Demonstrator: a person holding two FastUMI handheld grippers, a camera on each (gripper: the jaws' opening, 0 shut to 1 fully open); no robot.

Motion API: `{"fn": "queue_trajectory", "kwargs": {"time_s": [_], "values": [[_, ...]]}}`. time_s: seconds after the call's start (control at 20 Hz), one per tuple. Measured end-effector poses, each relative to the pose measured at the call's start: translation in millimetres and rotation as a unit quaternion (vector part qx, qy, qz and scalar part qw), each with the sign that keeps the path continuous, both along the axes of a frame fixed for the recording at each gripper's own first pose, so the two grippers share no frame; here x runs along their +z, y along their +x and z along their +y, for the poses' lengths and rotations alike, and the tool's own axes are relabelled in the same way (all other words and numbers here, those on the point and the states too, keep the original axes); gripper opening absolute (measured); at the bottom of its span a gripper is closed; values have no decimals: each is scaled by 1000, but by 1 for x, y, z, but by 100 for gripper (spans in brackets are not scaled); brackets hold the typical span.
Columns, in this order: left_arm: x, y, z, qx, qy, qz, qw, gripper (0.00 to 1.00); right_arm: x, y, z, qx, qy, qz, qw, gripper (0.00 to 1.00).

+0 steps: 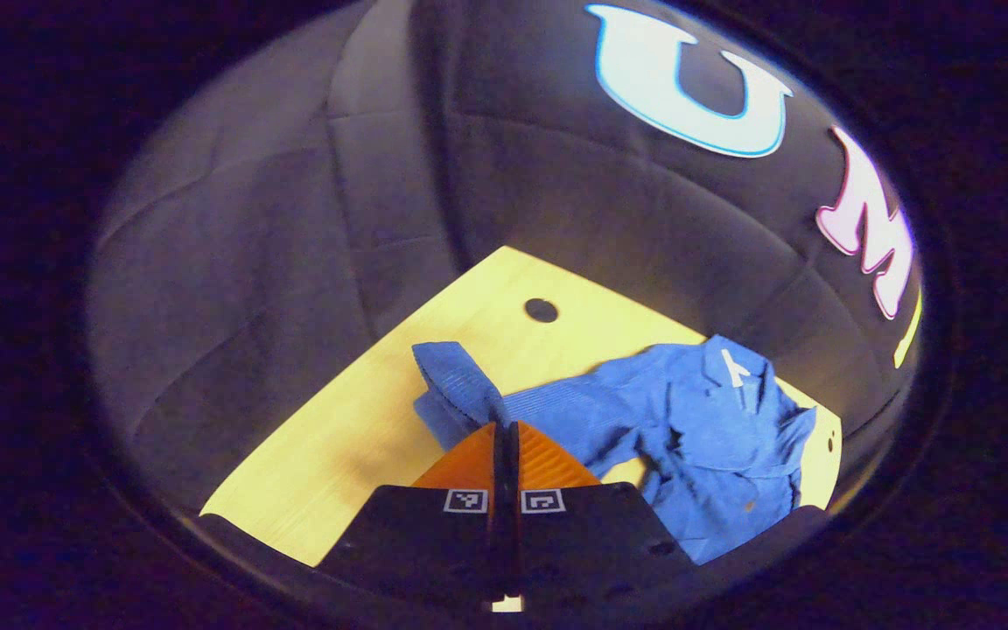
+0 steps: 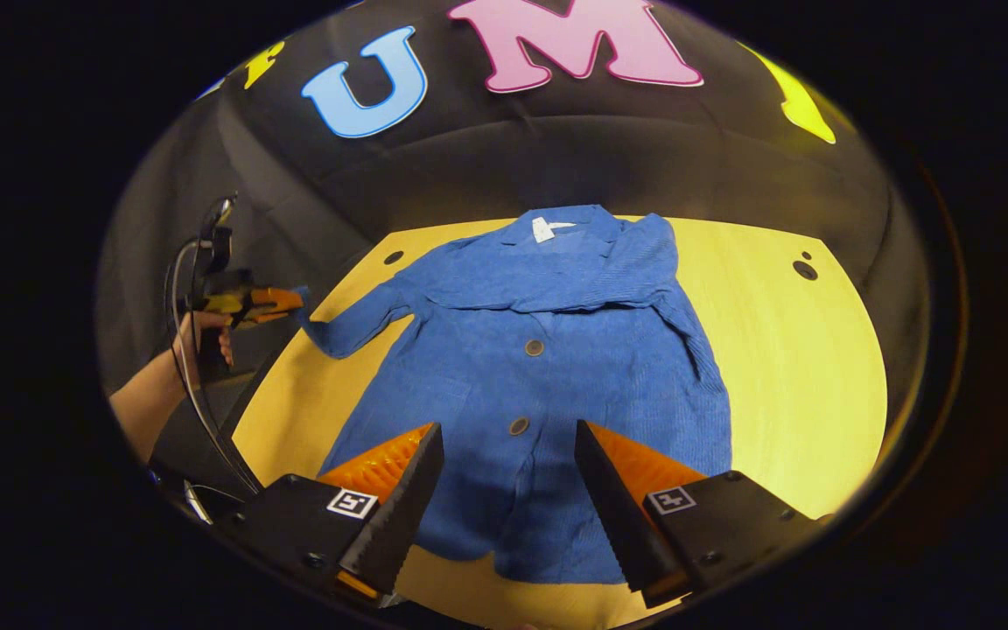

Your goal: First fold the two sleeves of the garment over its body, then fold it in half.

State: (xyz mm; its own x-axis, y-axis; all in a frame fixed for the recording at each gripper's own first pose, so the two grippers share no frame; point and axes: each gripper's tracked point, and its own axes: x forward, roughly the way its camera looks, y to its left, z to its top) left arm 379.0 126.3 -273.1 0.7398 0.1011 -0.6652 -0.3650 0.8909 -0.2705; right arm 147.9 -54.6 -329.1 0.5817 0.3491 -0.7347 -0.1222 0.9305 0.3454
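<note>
Blue ribbed cloth, a buttoned jacket [image 2: 530,385], lies spread front-up on the yellow worktop [image 2: 801,367], collar to the far side and hem to the near edge.

In the right gripper view, its right sleeve [image 2: 653,271] is already laid across the chest, slanting from the shoulder toward the collar, so that fold looks done. The left sleeve [image 2: 355,319] is not: it stretches out to the left, off the body, its cuff [image 2: 304,297] lifted at the worktop's left edge.

The left tool [image 2: 290,300] is there, carried by a person's hand [image 2: 206,337], and the cuff meets its tips. In the left gripper view the left tool's fingers are closed together with barely a slit between them, and the cuff stands up just beyond them; the sleeve end seems pinched between the tips, though the contact itself is hidden by the fingers.

The right tool [image 2: 508,477] hangs released, jaws wide apart, above the near hem with two buttons between the fingers; it touches nothing that I can see.

By my reckoning the task is about a third along. Left to do: carry the left sleeve over the body, let it go, then fold the jacket in half.
</note>
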Motion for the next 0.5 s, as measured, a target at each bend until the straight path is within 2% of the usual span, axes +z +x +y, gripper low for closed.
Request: {"fn": "queue_trajectory", "kwargs": {"time_s": [0.1,0.15,0.25,0.3,0.35,0.4,0.5], "values": [[25,44,-69,-54,2,-44,998,0,-9,-5,-21,-11,-9,8,1000,96],[36,59,-100,-75,0,-62,995,0,-11,-7,-31,-22,-11,11,1000,90],[54,73,-170,-122,-19,-84,989,0,-14,-10,-53,-45,-12,16,999,91],[56,84,-204,-146,-27,-93,985,0,-16,-12,-61,-56,-14,18,998,96],[56,92,-232,-168,-30,-97,981,0,-19,-15,-71,-66,-17,21,997,96],[55,99,-261,-192,-35,-97,976,0,-22,-19,-81,-75,-20,25,997,90],[52,108,-318,-235,-51,-99,966,0,-26,-27,-100,-97,-23,31,995,91]]}}
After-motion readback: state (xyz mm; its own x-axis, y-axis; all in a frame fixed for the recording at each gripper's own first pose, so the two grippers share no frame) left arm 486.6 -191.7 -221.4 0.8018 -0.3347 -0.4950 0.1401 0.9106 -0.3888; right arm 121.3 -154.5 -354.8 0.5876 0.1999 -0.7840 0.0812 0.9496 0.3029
